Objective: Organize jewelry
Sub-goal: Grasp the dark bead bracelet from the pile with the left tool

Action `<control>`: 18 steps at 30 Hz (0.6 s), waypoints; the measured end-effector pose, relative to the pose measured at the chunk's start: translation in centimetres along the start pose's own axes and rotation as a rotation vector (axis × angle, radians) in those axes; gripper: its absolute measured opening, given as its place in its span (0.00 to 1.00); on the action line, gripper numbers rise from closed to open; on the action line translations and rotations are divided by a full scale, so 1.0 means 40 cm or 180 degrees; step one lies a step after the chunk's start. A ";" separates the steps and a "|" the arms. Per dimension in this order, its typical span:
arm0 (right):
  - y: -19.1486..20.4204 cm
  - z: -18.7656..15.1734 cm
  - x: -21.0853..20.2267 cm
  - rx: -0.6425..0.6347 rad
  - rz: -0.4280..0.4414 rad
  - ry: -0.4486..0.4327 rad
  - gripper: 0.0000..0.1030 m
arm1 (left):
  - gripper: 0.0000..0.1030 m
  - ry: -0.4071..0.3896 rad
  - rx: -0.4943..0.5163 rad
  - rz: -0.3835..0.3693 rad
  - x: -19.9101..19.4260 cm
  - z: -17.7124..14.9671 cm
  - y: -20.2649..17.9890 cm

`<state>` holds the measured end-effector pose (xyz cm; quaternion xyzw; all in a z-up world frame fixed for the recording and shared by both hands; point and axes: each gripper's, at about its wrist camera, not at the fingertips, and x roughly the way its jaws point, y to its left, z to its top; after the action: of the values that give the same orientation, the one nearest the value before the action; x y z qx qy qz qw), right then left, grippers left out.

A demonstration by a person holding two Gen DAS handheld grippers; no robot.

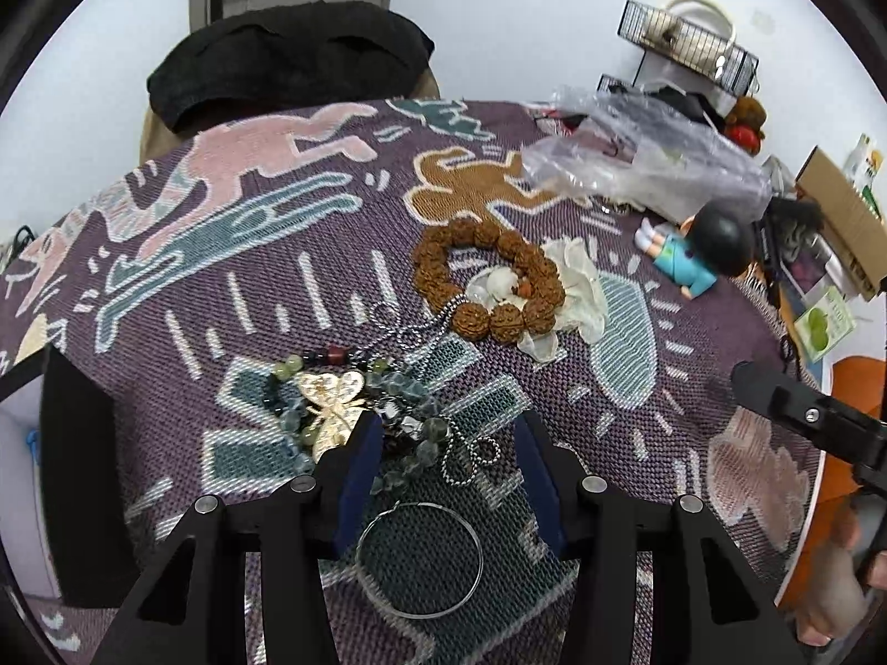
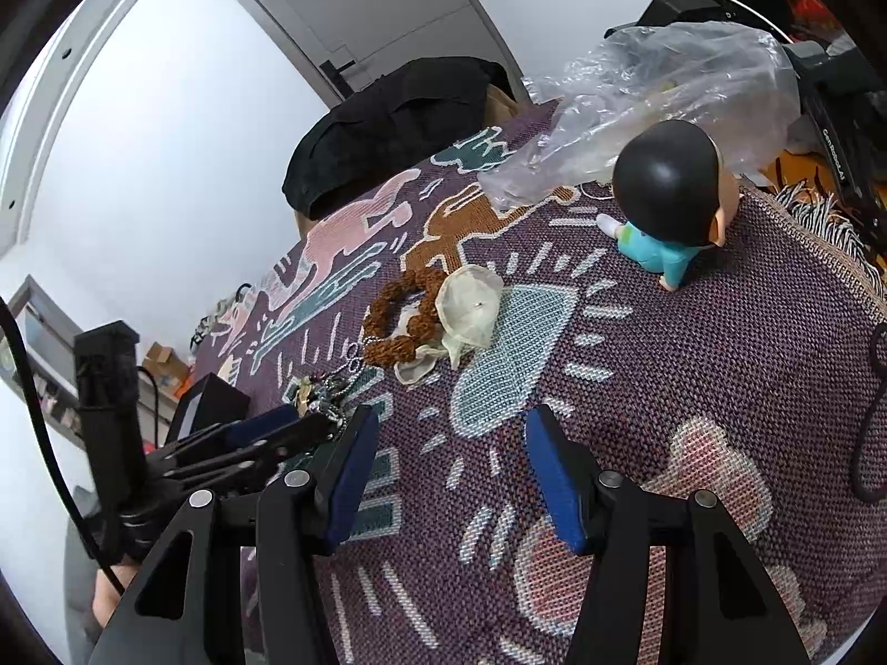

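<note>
**Both grippers spread wide over a blanket strewn with jewelry**

The left gripper [image 1: 449, 465] hangs low over the purple woven blanket with cartoon figures [image 1: 693, 388], its blue-padded jaws released and holding nothing. Between them lie a thin silver wire hoop [image 1: 418, 559] and part of a silver ball chain [image 1: 471, 454]. Just ahead of the left jaw sits a gold filigree butterfly ornament [image 1: 332, 404] on a tangle of pale green and dark bead strands [image 1: 399, 388]; the jaw's tip overlaps the heap, though contact cannot be told. Farther ahead lies a bracelet of knobbly brown seed beads [image 1: 488, 277], touching a cream sheer fabric pouch [image 1: 576, 288].

The right gripper [image 2: 449, 471] is likewise spread and empty, with only bare blanket between its jaws. Its view shows the brown bracelet and pouch ahead and slightly left, and the left gripper off to the left jaw's side (the hoop and butterfly are not clearly seen here). A big-headed doll in a teal shirt [image 2: 665, 205] lies ahead to the right, beside a crumpled clear plastic bag [image 2: 654, 94].
</note>
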<state>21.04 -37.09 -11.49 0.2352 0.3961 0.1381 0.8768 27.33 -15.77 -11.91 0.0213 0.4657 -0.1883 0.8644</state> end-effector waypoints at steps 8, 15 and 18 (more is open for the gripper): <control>0.017 -0.007 0.014 -0.0014 0.0071 0.0055 0.56 | 0.09 0.0052 -0.0076 0.0016 0.016 0.010 0.023; 0.030 -0.018 0.037 -0.0018 0.0097 0.0126 0.55 | 0.09 -0.0038 -0.0132 -0.0067 -0.016 0.009 0.037; 0.034 -0.020 0.041 -0.0017 0.0107 0.0143 0.56 | 0.08 -0.0141 -0.0190 -0.0125 -0.052 0.014 0.048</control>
<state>21.42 -34.98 -12.29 0.2364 0.4114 0.1592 0.8658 27.39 -13.45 -10.15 -0.0179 0.4522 -0.1916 0.8709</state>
